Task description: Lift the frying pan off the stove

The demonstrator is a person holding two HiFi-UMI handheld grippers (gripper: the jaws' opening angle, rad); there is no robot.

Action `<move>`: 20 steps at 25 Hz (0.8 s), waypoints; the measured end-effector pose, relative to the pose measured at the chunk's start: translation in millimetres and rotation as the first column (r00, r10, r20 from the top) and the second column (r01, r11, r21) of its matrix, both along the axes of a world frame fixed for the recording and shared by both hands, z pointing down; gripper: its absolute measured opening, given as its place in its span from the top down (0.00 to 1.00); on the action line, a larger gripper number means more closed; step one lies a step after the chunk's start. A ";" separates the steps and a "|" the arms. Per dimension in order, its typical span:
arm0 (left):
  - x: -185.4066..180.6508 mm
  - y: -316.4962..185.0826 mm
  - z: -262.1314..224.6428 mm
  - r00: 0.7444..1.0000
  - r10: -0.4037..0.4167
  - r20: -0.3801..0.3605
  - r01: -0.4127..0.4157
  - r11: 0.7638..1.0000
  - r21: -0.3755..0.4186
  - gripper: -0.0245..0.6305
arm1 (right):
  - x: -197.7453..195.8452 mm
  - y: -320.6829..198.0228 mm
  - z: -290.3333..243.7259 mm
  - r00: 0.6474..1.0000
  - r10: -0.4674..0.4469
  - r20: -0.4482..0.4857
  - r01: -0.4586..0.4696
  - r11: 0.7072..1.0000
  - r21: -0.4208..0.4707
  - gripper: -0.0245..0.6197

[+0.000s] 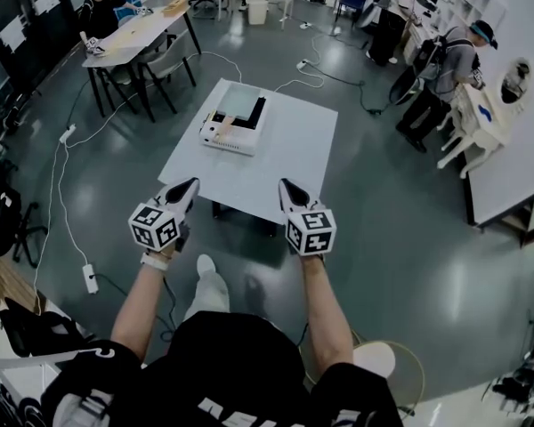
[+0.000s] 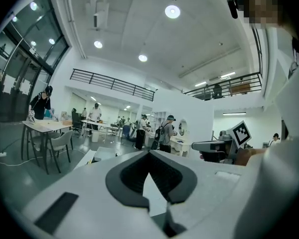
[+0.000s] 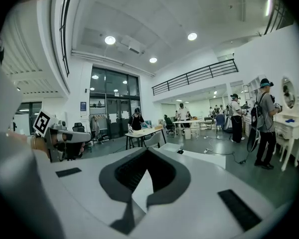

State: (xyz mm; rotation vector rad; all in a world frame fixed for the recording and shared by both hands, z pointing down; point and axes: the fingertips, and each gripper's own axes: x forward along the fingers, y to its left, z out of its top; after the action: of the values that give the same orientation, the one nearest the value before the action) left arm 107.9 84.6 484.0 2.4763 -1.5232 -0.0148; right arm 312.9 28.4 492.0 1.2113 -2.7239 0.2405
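Note:
A white stove [image 1: 234,124] with a black top stands at the far left of a white table [image 1: 294,154], well ahead of both grippers. A pale square thing [image 1: 239,102] lies on it, and a tan handle-like piece [image 1: 221,128] shows at its near left; I cannot make out a frying pan clearly. My left gripper [image 1: 189,188] and right gripper [image 1: 287,188] hover side by side before the table's near edge, both shut and empty. In the left gripper view the jaws [image 2: 149,153] meet at their tips, as they do in the right gripper view [image 3: 147,151].
Cables [image 1: 58,194] and a power strip [image 1: 90,278] lie on the grey floor at the left. Tables with chairs [image 1: 138,38] and seated people stand at the back left. People work at a white desk [image 1: 485,118] at the right. A round stool [image 1: 387,363] is by my feet.

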 end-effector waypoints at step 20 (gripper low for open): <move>-189.5 -238.4 18.5 0.992 0.117 -0.052 -0.119 0.992 -0.031 0.97 | -189.4 -220.0 4.8 0.995 0.098 -0.038 -0.099 0.995 -0.025 0.97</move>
State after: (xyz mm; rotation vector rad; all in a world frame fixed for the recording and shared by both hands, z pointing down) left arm -81.5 -153.8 502.5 2.5150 -1.3440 -0.0295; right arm 123.5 -191.7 496.8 1.3308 -2.6252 0.2631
